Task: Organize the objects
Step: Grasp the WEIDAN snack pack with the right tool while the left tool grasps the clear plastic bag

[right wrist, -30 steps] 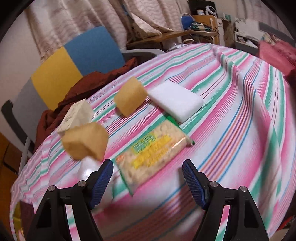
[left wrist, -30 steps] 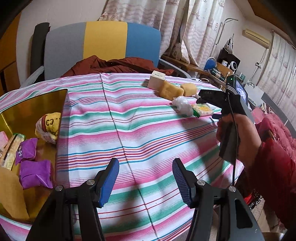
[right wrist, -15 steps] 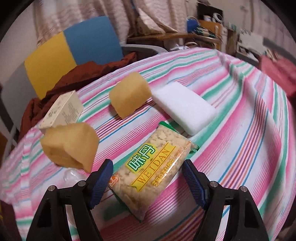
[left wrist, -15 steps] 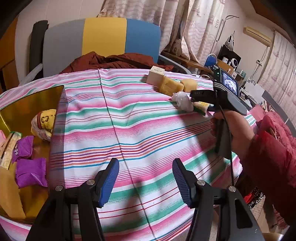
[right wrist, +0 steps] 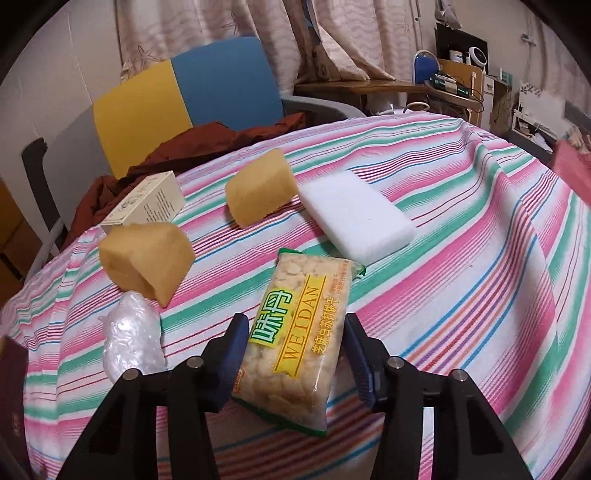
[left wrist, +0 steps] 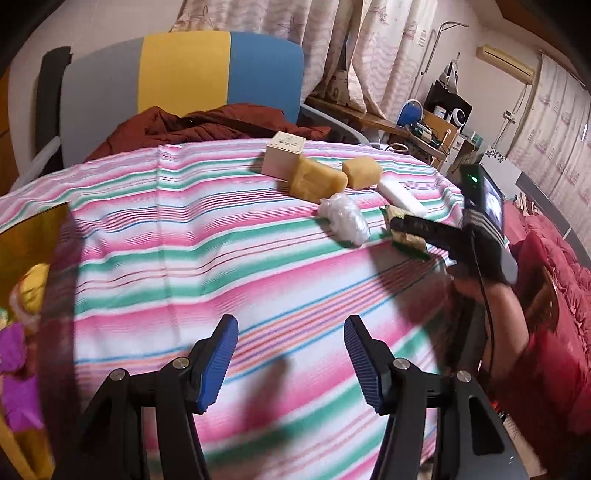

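Right gripper (right wrist: 293, 354), jaws spread wide, has moved in to straddle the cracker packet (right wrist: 299, 332) on the striped tablecloth (right wrist: 461, 277) (no squeeze yet); left gripper (left wrist: 290, 354) hangs open, empty.

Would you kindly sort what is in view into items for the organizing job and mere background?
Job items:
cracker pack, between the open right gripper
two sponges
white block
small box
plastic wad
gold tray

Background:
chair
brown jacket
curtains
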The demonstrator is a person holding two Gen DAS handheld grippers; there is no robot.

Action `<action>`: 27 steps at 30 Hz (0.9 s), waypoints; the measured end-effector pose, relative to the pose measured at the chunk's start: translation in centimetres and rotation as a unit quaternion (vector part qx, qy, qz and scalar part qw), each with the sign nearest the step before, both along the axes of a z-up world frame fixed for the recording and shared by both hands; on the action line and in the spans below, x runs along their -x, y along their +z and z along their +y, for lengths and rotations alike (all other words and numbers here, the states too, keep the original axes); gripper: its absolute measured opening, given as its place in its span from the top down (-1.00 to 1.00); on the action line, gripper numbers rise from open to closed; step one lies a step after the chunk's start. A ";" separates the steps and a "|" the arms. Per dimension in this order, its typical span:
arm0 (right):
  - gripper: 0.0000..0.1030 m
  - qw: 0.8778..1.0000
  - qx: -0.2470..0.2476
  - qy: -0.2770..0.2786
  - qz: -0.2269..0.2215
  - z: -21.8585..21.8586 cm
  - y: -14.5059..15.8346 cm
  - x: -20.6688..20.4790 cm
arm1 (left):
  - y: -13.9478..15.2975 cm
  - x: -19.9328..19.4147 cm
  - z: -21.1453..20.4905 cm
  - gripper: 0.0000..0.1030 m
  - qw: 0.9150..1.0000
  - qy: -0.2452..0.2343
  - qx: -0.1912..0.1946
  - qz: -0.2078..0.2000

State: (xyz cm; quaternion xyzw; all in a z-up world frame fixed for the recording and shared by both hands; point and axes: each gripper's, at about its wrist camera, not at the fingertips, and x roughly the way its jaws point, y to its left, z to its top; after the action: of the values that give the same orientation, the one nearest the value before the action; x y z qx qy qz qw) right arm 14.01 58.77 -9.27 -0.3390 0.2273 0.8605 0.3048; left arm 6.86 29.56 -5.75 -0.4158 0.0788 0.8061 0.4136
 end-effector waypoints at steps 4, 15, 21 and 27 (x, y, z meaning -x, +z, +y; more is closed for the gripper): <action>0.05 1.000 -0.006 -0.005 0.008 -0.1 -0.1 -0.4 | -0.6 1.4 3.4 -0.18 1.000 -0.001 0.004 -0.021; 0.06 0.999 -0.022 -0.018 0.017 -0.3 -0.4 -0.7 | -0.9 5.2 12.6 -0.34 0.995 0.011 -0.032 -0.090; 0.06 0.999 -0.026 -0.019 0.018 -0.3 -0.4 -0.6 | -2.4 6.1 16.2 -0.35 0.996 -0.003 0.000 -0.087; 0.06 0.999 -0.028 -0.019 0.017 -0.3 -0.5 -0.6 | -3.5 5.8 16.4 -0.27 0.999 -0.020 0.017 -0.027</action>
State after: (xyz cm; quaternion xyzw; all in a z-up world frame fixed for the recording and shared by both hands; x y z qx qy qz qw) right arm 14.58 58.48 -9.75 -0.3114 0.2149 0.8662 0.3263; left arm 1.05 46.01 -9.23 -0.4426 0.0897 0.7850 0.4241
